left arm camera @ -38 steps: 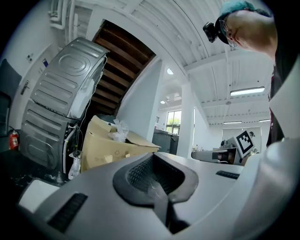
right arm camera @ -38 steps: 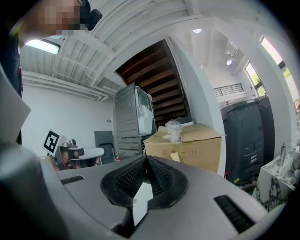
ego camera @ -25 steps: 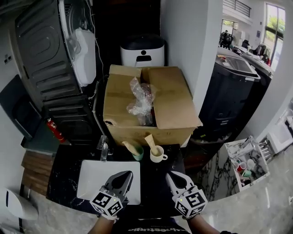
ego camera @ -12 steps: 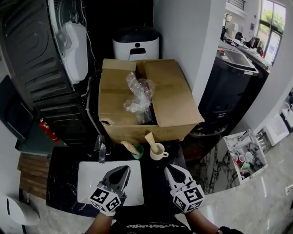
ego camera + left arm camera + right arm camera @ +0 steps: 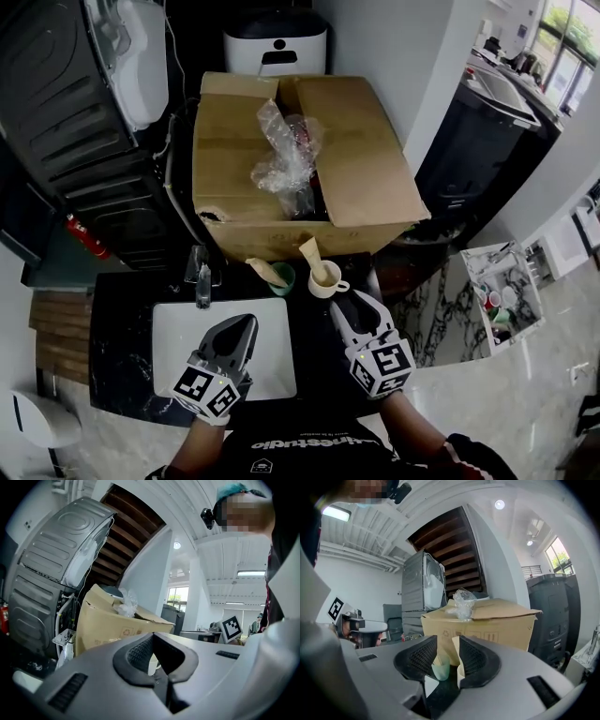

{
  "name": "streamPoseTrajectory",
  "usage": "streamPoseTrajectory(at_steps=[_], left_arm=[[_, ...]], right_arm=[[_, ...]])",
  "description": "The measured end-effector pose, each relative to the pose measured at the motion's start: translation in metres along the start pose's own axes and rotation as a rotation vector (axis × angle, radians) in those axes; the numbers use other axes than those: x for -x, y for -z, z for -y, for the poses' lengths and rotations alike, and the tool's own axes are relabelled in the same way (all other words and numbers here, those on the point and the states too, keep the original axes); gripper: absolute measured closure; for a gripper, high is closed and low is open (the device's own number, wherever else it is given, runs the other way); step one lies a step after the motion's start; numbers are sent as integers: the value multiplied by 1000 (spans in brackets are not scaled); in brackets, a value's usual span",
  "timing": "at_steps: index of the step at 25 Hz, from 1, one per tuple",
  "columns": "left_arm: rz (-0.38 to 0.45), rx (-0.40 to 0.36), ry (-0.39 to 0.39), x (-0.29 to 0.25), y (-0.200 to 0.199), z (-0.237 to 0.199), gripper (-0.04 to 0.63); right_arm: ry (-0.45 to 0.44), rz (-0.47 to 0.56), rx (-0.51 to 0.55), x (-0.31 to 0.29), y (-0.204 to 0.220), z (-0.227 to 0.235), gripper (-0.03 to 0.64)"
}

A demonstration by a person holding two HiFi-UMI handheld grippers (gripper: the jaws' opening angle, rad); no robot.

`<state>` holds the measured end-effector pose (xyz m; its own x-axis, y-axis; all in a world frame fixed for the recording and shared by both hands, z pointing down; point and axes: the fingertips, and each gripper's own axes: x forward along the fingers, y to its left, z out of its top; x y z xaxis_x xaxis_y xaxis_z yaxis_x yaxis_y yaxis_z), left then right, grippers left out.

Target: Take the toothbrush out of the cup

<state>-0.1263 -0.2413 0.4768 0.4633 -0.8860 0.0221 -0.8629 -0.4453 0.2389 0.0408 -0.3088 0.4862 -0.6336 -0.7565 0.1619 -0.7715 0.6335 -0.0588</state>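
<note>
both grippers sit further forward over the black counter [image 5: 127,319] than a second ago, and the cardboard box [image 5: 234,187] now fills more of the head view. the right gripper [image 5: 347,305] has closed most of the way to the white cup [image 5: 325,279] and is now just short of it. its jaws, pressed together in the earlier frames, have just been opening and now stand wide with nothing gripped between them.

the toothbrush [image 5: 310,256] stands in the white cup, its pale handle leaning up and to the left, with the cup at the back edge of the counter just in front of the box. a green cup [image 5: 282,280] with its own pale brush [image 5: 265,272] stands just beside it on the left.

in the right gripper view, the green cup [image 5: 440,669] shows through the gap of the right gripper [image 5: 447,644], and the cream shape at the right jaw's inner edge is probably the white cup [image 5: 461,674].

the left gripper [image 5: 244,326] is over the white basin [image 5: 178,342], jaws fully together and empty, as before.
</note>
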Motion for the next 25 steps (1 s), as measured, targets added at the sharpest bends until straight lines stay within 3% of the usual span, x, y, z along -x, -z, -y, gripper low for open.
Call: streamPoseTrajectory(at_steps=[4, 20, 25], left_arm=[[-7, 6, -7, -4, 3, -9, 580], [-68, 58, -100, 4, 31, -36, 580], [-73, 64, -117, 7, 34, -40, 580]], right_arm=[[10, -47, 17, -29, 18, 9, 433], [43, -285, 99, -134, 115, 47, 433], [49, -313, 110, -143, 119, 51, 521]])
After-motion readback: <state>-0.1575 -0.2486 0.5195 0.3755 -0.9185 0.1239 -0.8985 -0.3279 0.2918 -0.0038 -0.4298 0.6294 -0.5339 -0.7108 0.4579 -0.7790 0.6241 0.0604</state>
